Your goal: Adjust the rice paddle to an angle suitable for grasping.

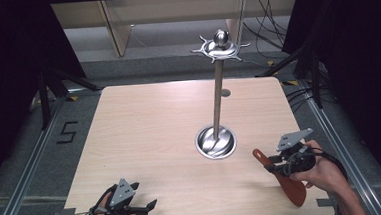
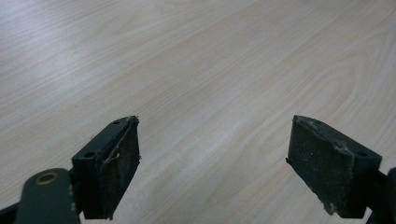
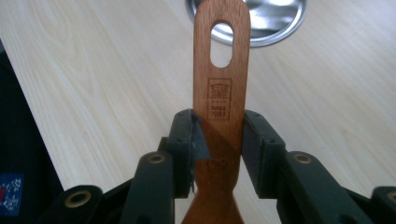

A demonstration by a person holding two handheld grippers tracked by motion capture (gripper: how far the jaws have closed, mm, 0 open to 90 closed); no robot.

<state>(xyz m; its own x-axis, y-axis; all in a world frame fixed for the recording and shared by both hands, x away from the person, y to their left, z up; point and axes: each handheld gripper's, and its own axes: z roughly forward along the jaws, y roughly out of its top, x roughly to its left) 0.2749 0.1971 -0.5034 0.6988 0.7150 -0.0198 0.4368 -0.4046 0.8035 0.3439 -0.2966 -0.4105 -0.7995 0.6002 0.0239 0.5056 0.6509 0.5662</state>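
A reddish-brown wooden spatula hangs over the table's front right corner, handle end toward the stand. My right gripper is shut on its handle. In the right gripper view both black pads press the spatula handle, whose slotted hanging hole points at the stand's steel base. A metal utensil stand rises from a round base at mid-table, with hooks around its top disc. My left gripper rests at the front left of the table, jaws wide open with nothing between the pads.
The light wooden table ends close behind both hands. Dark stands and cables sit on the floor at the far left and right, and wooden furniture legs stand beyond the table's far edge.
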